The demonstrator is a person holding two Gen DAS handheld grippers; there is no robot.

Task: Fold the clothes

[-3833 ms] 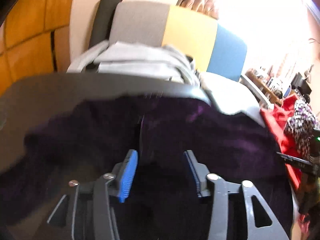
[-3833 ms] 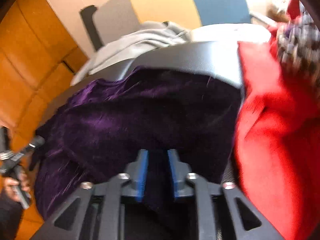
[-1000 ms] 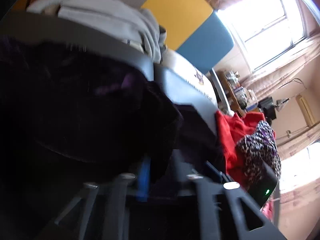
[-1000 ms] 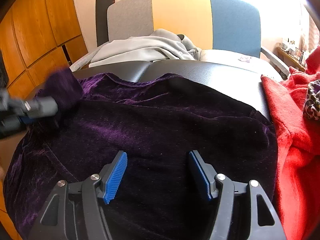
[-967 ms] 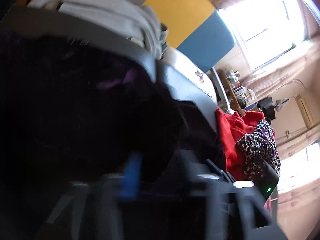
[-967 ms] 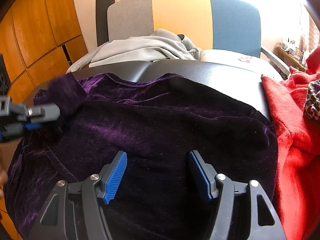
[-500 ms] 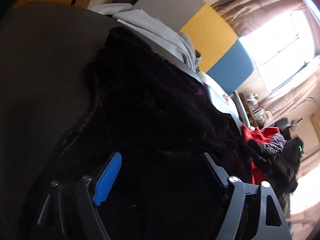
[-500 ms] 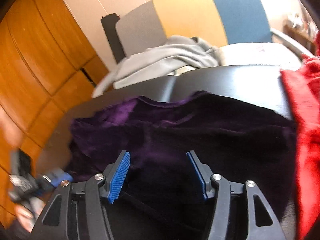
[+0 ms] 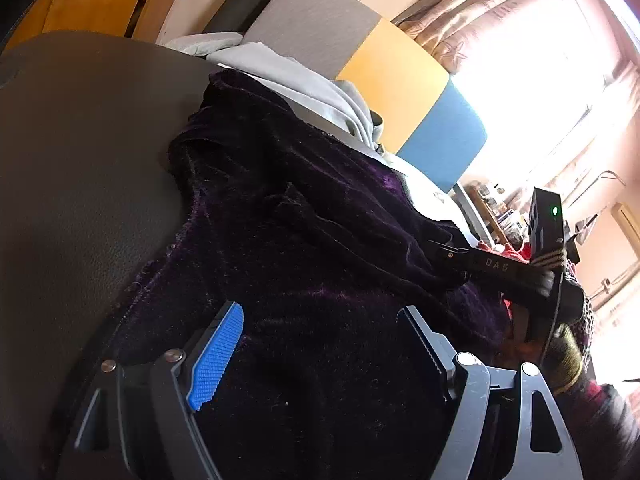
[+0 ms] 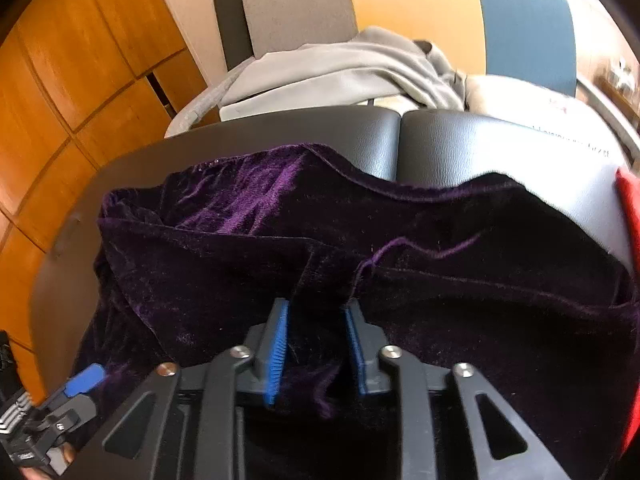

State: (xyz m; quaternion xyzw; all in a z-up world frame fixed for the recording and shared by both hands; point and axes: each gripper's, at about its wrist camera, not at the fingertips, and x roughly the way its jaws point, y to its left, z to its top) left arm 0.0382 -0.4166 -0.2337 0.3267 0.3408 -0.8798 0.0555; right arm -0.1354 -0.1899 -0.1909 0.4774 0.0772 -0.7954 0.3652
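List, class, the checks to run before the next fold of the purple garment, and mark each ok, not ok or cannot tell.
1. Right gripper shut on the purple garment: ok; its jaws have just been closing, with a bunch of cloth between them.
2. Left gripper free to take a new hold: ok; open above the cloth, nothing pinched.
3. Garment lying flat: not ok; a ridge runs up its middle.
4. Grey clothes off the garment: ok; they lie behind it.
5. Red cloth off the garment: cannot tell; only its edge shows.
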